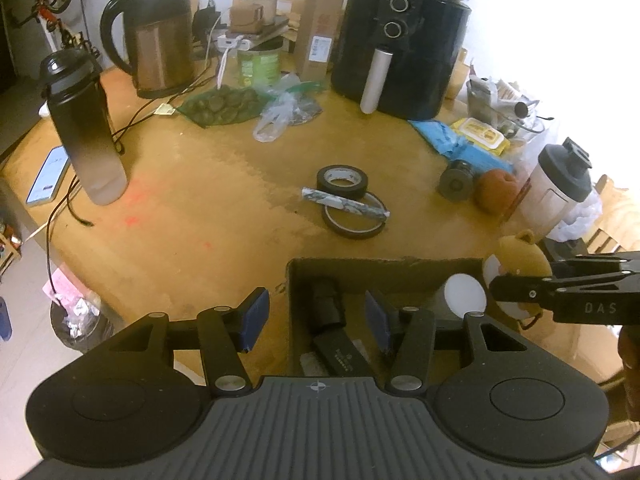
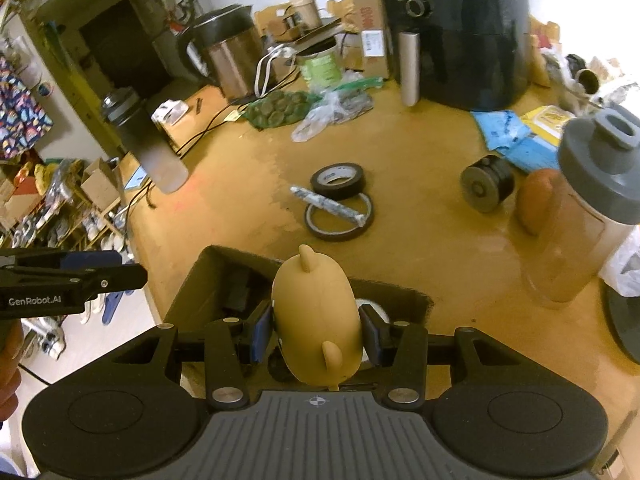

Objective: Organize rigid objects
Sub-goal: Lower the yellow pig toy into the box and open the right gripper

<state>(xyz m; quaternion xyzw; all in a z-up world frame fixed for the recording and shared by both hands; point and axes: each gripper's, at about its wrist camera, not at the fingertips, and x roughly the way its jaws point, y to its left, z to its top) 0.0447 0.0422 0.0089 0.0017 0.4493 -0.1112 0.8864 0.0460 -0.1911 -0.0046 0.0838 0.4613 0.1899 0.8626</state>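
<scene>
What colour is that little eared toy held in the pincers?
Tan toy, clearest in the right wrist view.

We count two tape rolls, two lidded bottles and one kettle. We also see one air fryer, one cardboard box and one bear toy.

Both wrist cameras look steeply down, close over the shared cardboard box.
</scene>
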